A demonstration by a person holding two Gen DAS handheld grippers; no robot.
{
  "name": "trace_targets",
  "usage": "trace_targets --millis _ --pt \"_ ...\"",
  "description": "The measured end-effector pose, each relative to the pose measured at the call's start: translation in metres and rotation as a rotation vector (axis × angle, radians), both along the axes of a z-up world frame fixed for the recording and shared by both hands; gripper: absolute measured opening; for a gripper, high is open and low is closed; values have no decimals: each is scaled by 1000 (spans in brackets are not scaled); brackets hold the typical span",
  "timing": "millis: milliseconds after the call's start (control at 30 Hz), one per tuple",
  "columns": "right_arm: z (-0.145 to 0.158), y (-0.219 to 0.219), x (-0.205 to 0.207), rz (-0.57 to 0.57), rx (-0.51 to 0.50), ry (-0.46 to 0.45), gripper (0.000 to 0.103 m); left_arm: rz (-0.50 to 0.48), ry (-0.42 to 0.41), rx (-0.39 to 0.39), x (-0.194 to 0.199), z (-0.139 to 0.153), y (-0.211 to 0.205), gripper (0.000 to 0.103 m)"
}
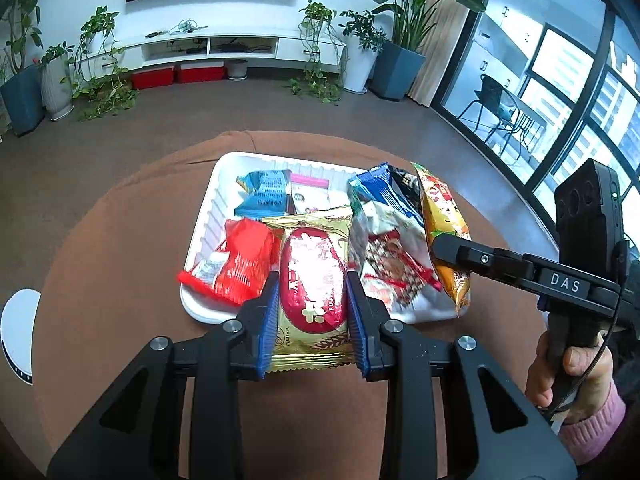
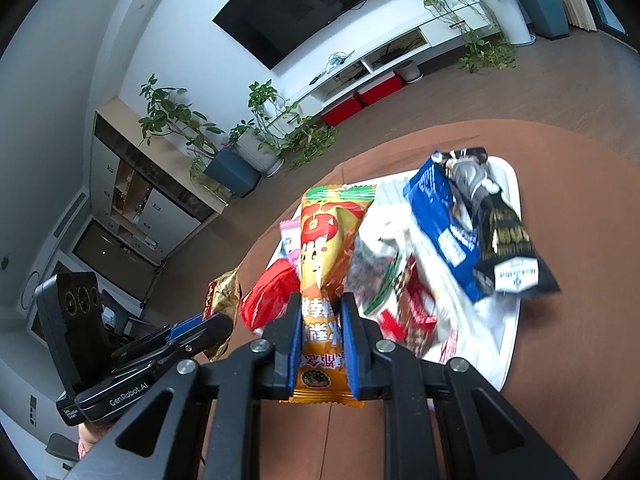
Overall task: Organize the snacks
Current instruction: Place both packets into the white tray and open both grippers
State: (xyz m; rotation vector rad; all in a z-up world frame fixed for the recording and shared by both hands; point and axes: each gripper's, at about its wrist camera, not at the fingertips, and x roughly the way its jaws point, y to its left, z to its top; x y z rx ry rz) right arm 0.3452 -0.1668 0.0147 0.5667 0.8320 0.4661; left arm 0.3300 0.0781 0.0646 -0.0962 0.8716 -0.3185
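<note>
**Both grippers holding snack packets over the tray**

The left gripper (image 1: 312, 312) is pinching a gold-and-red foil snack packet (image 1: 314, 280) at lower centre, above the white plastic tray (image 1: 208, 216). The right gripper (image 2: 322, 344) is clamping an orange crinkly snack packet (image 2: 326, 264) at centre frame.

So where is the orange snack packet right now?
The orange snack packet is clamped in the right gripper, held upright over the near right edge of the white tray, beside the crumpled white wrapper.
</note>
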Motion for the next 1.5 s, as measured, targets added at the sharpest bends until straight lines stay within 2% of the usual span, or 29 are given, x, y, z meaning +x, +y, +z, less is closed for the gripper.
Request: trace_targets --millis 600,900,1000,1100,1267,1500 --pt "-12 11 38 -7 -88 -5 20 25 11 38 47 -11 -5 29" --pt "-13 23 42 5 -188 -34 22 36 -2 81 59 -25 -13 30" --pt "-12 25 39 6 -200 -41 25 38 -10 82 59 -25 -15 31" --pt "-9 26 34 3 -194 -50 32 44 -19 80 58 -24 -14 41" --pt "1 24 25 -5 -208 -88 42 59 -50 86 49 -18 -13 49" --pt "18 24 5 -24 -224 -135 49 82 -75 83 29 -5 -9 52"
